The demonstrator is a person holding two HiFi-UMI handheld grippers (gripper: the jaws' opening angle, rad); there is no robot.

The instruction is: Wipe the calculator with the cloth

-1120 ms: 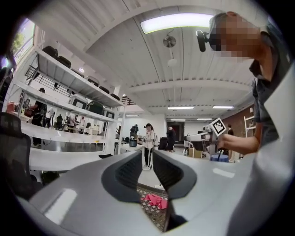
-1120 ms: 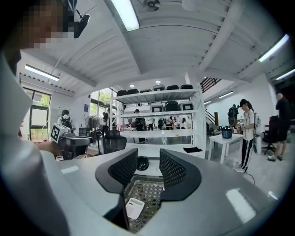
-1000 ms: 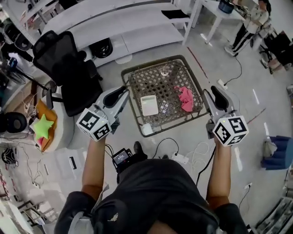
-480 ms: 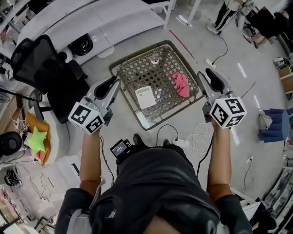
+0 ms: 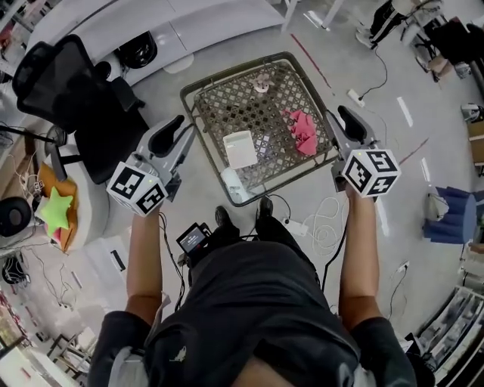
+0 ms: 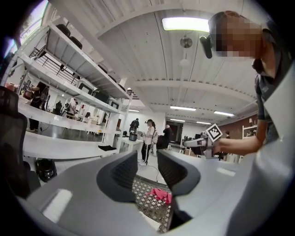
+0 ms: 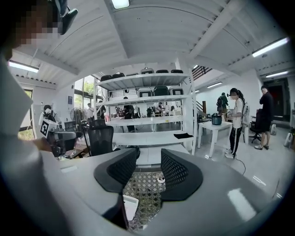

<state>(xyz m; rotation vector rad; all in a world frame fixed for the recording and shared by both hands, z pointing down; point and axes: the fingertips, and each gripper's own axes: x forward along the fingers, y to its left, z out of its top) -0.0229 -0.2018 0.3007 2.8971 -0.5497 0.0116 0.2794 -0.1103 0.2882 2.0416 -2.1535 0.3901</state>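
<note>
Calculator (image 5: 240, 149) lies mid-frame on mesh bench (image 5: 198, 113), pink cloth (image 5: 304, 130) just right of it. Left gripper (image 5: 172, 130) and right gripper (image 5: 349, 125) flank the bench, well apart from both. Jaws have just been opening, released, nothing between them.

A pale grey floor (image 5: 423, 98) fills the head view. A black office chair (image 5: 76, 98) stands at upper left beside long white benches (image 5: 212, 19). White cables (image 5: 327, 219) trail right of centre. A ceiling light (image 6: 184, 24) glows overhead.
</note>
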